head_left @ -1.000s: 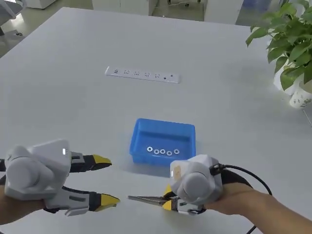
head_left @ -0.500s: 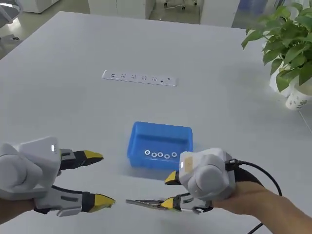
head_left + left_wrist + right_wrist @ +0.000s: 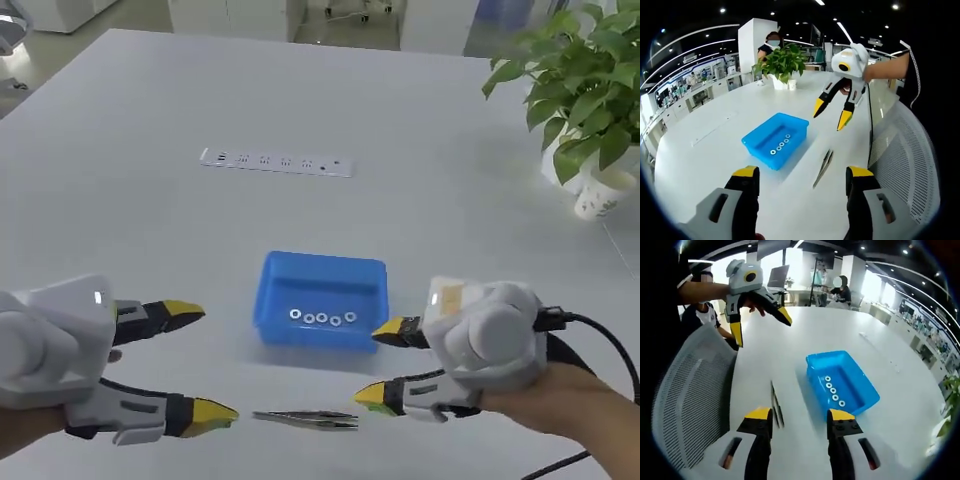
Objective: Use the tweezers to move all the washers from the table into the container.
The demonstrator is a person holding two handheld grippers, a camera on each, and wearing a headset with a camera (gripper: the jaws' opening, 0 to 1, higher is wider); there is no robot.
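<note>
Found left gripper (image 3: 207, 361) with jaws apart. Logged blue container (image 3: 322, 268) centrally, five washers (image 3: 321, 318) in a row inside. Noted tweezers (image 3: 305, 418) lying flat just before its near wall, between grippers. Found right gripper (image 3: 377, 365) with jaws apart. Recorded open table (image 3: 430, 200) beyond, potted plant (image 3: 570, 70) at right edge

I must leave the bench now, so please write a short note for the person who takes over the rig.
Left gripper: open, empty.
Right gripper: open, empty.
The slim metal tweezers lie on the white table between them.
Five small metal washers sit in a row inside the blue plastic container.
Done: all washers I see are in it.
Left: likely nothing; check the table.
</note>
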